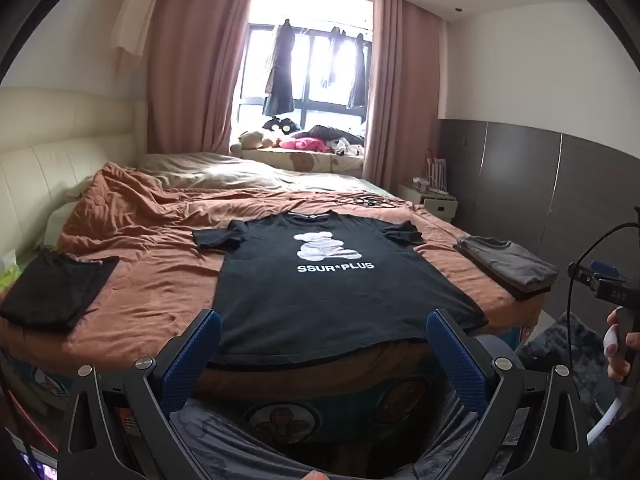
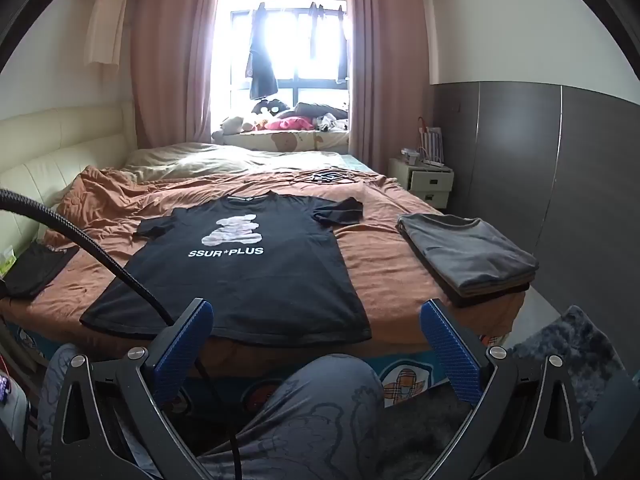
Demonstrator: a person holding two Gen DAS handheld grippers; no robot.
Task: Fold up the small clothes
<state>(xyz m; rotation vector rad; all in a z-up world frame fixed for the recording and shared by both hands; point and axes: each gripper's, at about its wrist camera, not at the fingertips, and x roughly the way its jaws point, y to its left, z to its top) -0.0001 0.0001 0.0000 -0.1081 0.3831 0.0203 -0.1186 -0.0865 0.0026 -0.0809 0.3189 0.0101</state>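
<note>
A black T-shirt with a white bear print and white lettering lies spread flat, front up, on the orange bedspread, its hem at the near bed edge. My left gripper hangs open just short of that hem, nothing between its blue pads. My right gripper is open too, held back from the bed near the shirt's right hem corner, empty. A black cable crosses the right wrist view.
A folded stack of grey clothes sits at the bed's right edge. A folded black garment lies at the left. A person's hand holds the other gripper's handle. A knee is below. A nightstand stands beyond.
</note>
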